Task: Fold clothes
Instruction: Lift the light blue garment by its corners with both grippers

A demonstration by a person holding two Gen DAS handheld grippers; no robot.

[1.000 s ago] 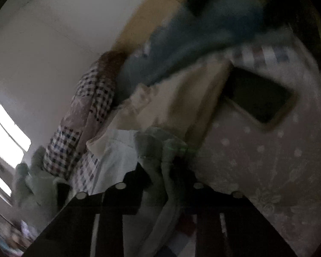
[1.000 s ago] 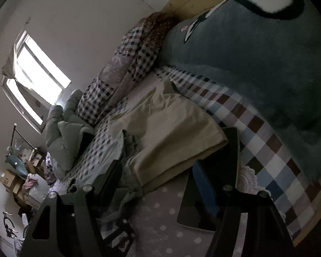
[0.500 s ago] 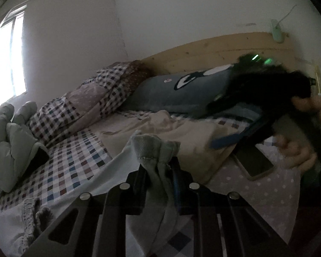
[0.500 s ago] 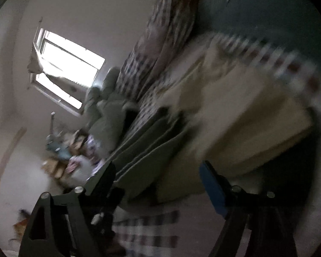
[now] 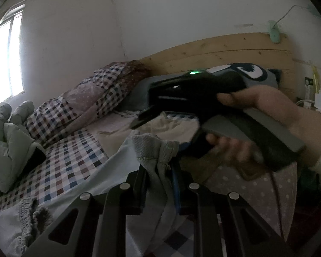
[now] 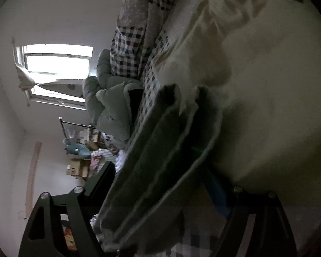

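A grey-blue garment (image 5: 156, 147) lies across the bed, and my left gripper (image 5: 158, 171) is shut on its bunched hem, which stands up between the fingers. A hand (image 5: 256, 107) holds my right gripper (image 5: 143, 115) just beyond that hem, pointing left. In the right wrist view the right gripper (image 6: 158, 171) stands wide open, with the garment's grey folds (image 6: 160, 150) lying between its jaws; the pads do not press on them. A cream garment (image 6: 256, 85) lies folded on the bed just behind.
A checked quilt (image 5: 85, 107) is heaped at the back left, a pale green padded jacket (image 5: 8, 139) at the left edge. A wooden headboard (image 5: 224, 49) and a blue-grey plush pillow (image 5: 256, 72) close the far end. Boxes and clutter (image 6: 79, 167) stand below the window.
My right gripper has swung left from the dark tablet and cream garment to the grey folds, its jaws wider. The left gripper lifted the hem and rolled level, then held still.
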